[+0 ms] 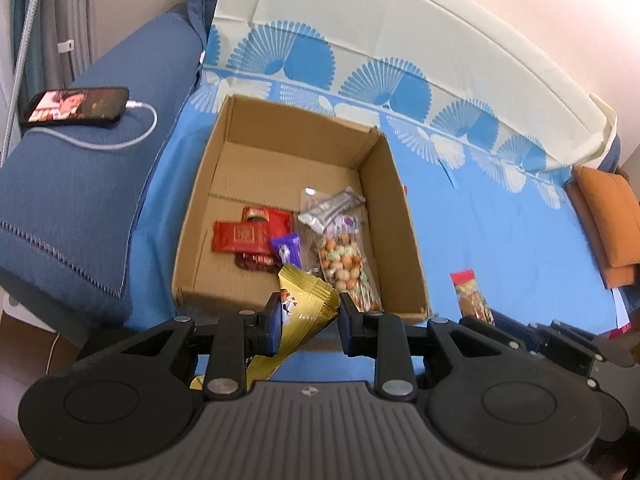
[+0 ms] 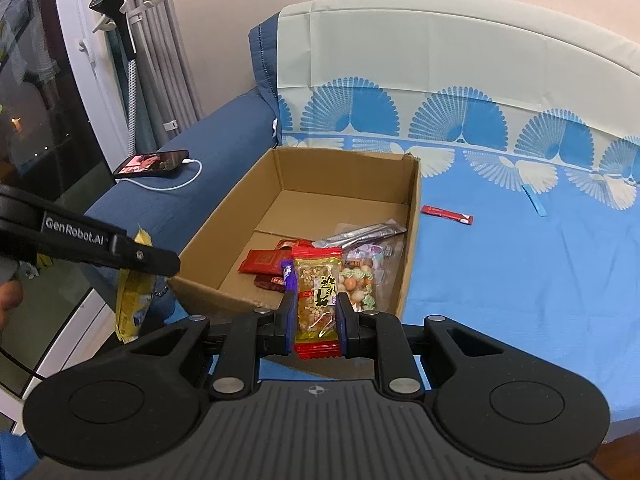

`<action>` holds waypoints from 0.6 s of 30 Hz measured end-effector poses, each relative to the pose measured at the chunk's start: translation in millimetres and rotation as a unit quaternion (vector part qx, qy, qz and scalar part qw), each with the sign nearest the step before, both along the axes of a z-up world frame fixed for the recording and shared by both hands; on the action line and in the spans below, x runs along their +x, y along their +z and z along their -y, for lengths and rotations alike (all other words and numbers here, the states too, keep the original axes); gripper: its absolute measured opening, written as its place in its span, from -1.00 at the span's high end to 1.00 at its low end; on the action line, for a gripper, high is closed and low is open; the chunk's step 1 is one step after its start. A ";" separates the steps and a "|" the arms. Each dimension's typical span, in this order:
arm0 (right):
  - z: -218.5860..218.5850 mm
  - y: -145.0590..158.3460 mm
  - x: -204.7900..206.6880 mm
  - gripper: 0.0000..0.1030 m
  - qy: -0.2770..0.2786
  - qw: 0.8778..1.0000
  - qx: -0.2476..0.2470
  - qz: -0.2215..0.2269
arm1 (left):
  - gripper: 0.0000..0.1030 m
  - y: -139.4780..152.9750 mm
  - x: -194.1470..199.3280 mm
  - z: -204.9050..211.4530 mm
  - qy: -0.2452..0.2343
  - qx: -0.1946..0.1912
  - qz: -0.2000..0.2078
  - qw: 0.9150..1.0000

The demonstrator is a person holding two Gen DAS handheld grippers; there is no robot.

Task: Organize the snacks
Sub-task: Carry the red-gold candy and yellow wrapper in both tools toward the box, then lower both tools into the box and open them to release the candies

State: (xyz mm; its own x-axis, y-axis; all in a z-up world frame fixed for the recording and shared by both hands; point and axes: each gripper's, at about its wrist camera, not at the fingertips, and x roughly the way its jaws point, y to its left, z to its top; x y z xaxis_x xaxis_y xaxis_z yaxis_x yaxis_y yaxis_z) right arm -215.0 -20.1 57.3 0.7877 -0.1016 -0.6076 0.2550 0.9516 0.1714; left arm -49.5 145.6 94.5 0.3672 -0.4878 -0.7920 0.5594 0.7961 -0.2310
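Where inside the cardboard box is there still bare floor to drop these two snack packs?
The cardboard box is bare across its far half, from the back wall to the floor seam, and along its left wall beside the red packets. The near right corner is crowded: coated-nut bag, silver pack, purple candy.

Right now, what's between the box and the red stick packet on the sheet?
Nothing: in the right wrist view, only bare blue sheet separates the box wall from the red stick packet. The left wrist view barely shows it.
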 end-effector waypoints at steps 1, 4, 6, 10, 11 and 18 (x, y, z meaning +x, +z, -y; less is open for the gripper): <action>1.3 0.5 3.2 0.58 0.000 1.000 -0.001 0.000 | 0.40 1.5 4.1 2.5 0.001 -0.001 0.003 1.000; 5.4 1.5 12.1 0.58 0.002 1.000 -0.004 0.000 | 0.40 5.3 16.9 10.5 0.003 -0.003 0.012 1.000; 8.6 1.5 19.6 0.58 0.003 1.000 -0.004 0.000 | 0.40 7.4 25.4 15.8 0.005 -0.003 0.017 1.000; 14.8 0.0 37.2 0.58 0.007 1.000 -0.003 -0.002 | 0.40 9.3 44.4 26.8 0.007 -0.001 0.026 1.000; 16.4 -0.7 42.1 0.58 0.009 1.000 -0.003 -0.003 | 0.40 8.9 48.8 29.5 0.008 0.000 0.027 1.000; 31.2 -7.4 76.1 0.58 0.012 1.000 0.007 -0.009 | 0.40 -1.8 79.3 50.5 0.006 0.015 0.026 1.000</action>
